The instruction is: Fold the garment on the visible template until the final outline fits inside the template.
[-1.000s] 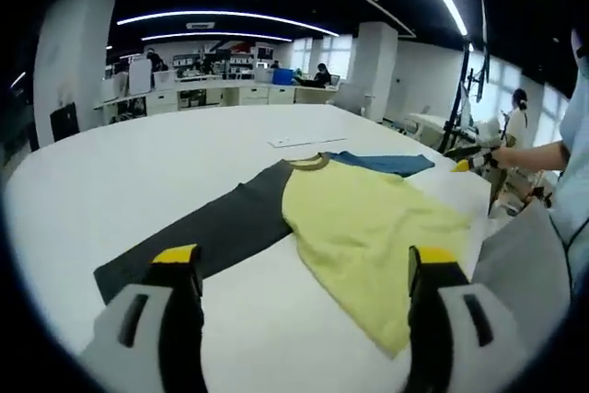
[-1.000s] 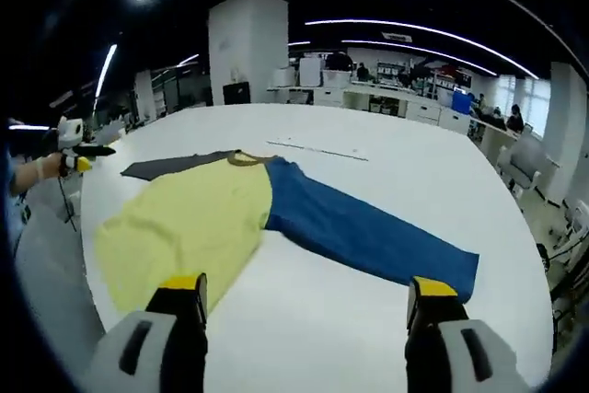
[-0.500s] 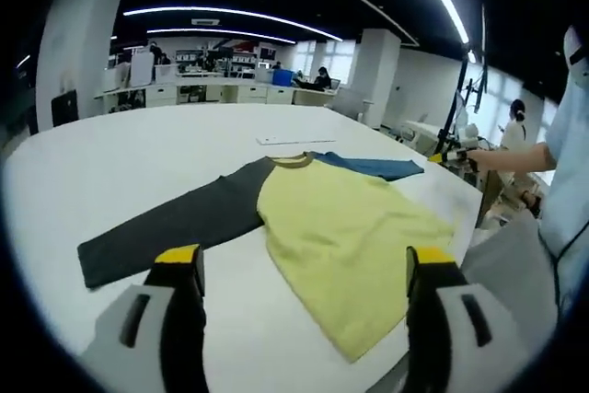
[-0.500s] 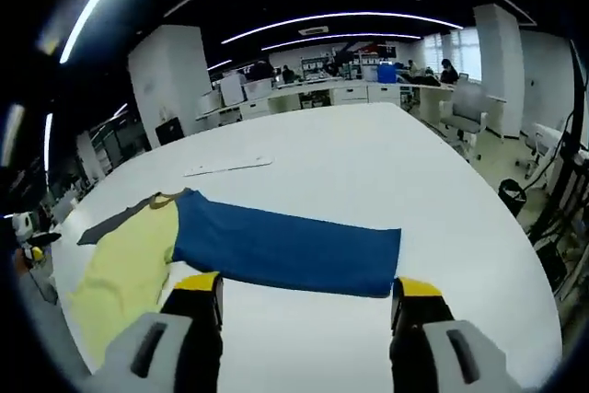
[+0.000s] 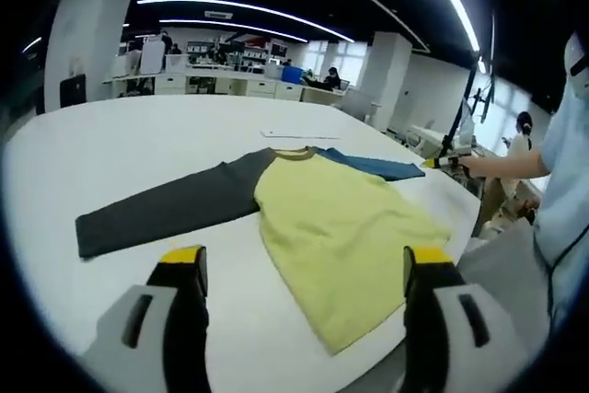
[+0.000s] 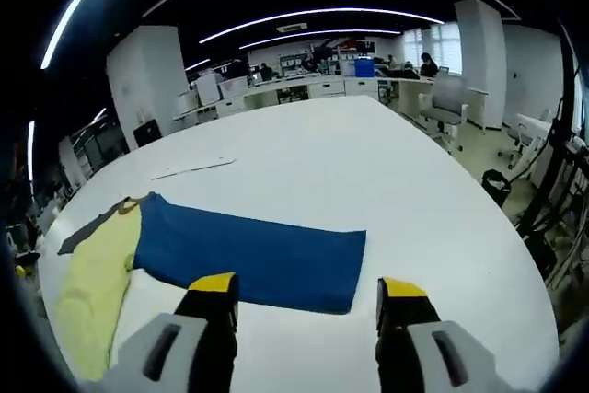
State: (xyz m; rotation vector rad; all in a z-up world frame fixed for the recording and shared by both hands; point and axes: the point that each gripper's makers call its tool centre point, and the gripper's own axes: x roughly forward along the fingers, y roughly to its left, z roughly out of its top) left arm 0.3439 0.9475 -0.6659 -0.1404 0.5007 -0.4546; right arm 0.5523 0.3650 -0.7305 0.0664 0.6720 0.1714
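**Left gripper view: one shirt spread flat on the white table, both grippers above it with jaws apart**

In the left gripper view, one long-sleeved shirt (image 5: 340, 218) is seen lying flat on the white table (image 5: 138, 135). Three colours are counted on it: a yellow body, one dark grey sleeve (image 5: 166, 207) stretched out to the left, and one blue sleeve (image 5: 373, 166) reaching away on the far side. A tan collar is seen at the neck. The left gripper (image 5: 299, 269) is held above the near edge of the table with its two yellow-tipped jaws spread wide and nothing between them. Near the table's right edge, the other gripper is seen in a person's hand (image 5: 469, 166).

In the right gripper view, the blue sleeve (image 6: 248, 250) is laid out straight, with its cuff end just beyond the right gripper (image 6: 308, 290), whose two jaws are parted and grip nothing. A thin white strip (image 6: 193, 168) is seen lying on the table (image 6: 368, 163) beyond the shirt; whether it belongs to a template cannot be told. Desks and several people are seen in the office behind.
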